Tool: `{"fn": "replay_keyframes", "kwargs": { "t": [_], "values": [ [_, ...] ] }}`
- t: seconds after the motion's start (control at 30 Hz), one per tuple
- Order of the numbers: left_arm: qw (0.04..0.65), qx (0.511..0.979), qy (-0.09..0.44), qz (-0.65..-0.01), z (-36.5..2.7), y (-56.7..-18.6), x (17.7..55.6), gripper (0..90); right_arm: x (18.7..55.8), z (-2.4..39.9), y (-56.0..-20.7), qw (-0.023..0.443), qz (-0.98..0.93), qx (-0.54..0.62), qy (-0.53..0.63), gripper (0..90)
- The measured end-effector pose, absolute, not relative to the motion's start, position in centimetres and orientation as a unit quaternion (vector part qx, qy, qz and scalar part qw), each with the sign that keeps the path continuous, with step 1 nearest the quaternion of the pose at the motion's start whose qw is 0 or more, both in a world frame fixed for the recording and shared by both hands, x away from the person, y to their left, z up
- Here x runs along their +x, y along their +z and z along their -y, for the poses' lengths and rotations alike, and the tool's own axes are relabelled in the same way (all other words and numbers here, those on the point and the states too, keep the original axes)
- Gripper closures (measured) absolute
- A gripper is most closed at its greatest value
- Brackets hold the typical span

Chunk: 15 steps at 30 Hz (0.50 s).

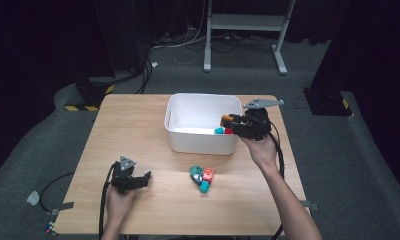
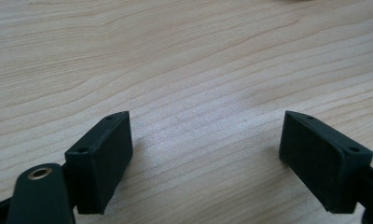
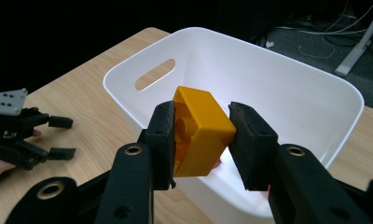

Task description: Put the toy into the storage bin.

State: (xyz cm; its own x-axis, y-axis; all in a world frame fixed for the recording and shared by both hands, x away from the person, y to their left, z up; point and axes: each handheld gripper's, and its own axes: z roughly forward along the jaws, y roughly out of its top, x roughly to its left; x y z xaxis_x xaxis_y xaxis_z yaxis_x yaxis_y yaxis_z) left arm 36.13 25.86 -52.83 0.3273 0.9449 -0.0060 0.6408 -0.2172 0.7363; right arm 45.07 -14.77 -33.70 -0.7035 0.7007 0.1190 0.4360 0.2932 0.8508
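An orange block (image 3: 201, 128) sits clamped between the black jaws of my right gripper (image 3: 201, 135), which is shut on it. In the high view the right gripper (image 1: 233, 125) holds this orange block (image 1: 226, 119) above the right front part of the white bin (image 1: 188, 102). A teal block (image 1: 219, 130) and a red block (image 1: 228, 131) lie inside the bin. My left gripper (image 1: 145, 179) rests near the table's front left, open, with bare wood between its jaws (image 2: 205, 144).
A small pile of teal, red and grey blocks (image 1: 202, 178) lies on the wooden table (image 1: 128, 125) in front of the bin. The bin wall (image 3: 315, 84) has a handle slot. The left gripper (image 3: 65, 136) is seen far off to the left.
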Motion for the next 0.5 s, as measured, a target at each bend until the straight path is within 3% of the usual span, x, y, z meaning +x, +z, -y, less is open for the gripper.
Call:
{"fn": "replay_keyframes", "kwargs": {
  "t": [0.5],
  "values": [
    [0.33,0.745,0.231,-0.532,-25.9,-52.8,36.1,17.4,50.1,11.5,-34.1,0.141,-0.787,0.388,0.459,62.0]
  ]
}}
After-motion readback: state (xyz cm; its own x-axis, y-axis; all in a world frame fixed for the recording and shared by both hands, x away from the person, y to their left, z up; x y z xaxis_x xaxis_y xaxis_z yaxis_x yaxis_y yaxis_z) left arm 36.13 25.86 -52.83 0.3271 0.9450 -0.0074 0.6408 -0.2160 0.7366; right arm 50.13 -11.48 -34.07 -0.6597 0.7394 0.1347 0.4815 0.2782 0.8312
